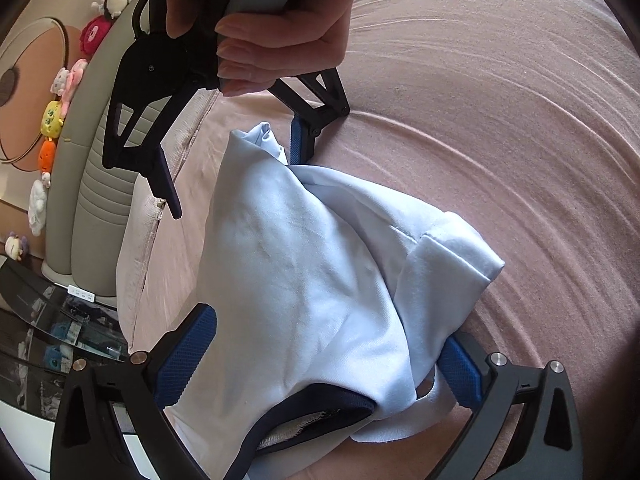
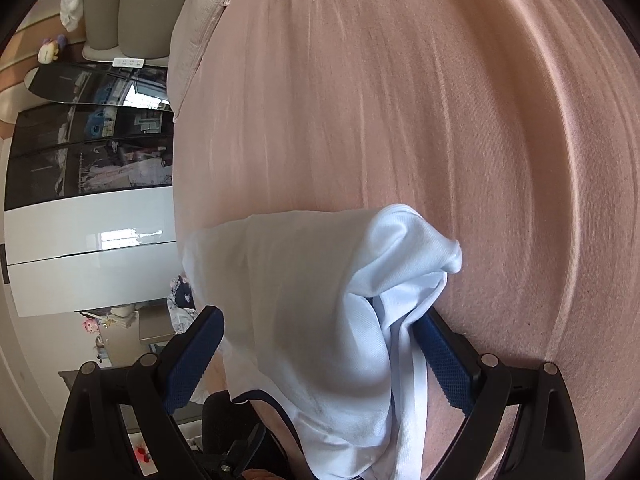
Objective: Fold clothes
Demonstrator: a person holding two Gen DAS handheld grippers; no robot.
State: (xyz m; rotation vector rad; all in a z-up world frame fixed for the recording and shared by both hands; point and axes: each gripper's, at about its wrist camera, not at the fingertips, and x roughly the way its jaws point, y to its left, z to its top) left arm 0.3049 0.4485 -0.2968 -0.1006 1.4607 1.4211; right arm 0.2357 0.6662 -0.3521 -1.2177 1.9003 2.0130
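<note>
A light blue garment [image 1: 304, 264] with a navy collar [image 1: 320, 404] lies heaped on the pink bed sheet [image 1: 500, 100]. My left gripper [image 1: 326, 360] is open wide, its blue pads on either side of the collar end; the cloth sits between them. A hand [image 1: 280, 20] holds my right gripper [image 1: 236, 184], which is open too. One of its fingers [image 1: 164, 184] stands clear of the cloth; the other is partly hidden behind the raised far fold. In the right wrist view the garment [image 2: 304, 300] drapes between the spread fingers of the right gripper [image 2: 320, 360].
A grey padded headboard [image 1: 100, 200] and a pale pillow [image 1: 136, 248] lie at the left. Several plush toys [image 1: 52, 116] line the wall. A dark glass surface [image 1: 40, 320] and a glossy white cabinet [image 2: 88, 248] stand beside the bed.
</note>
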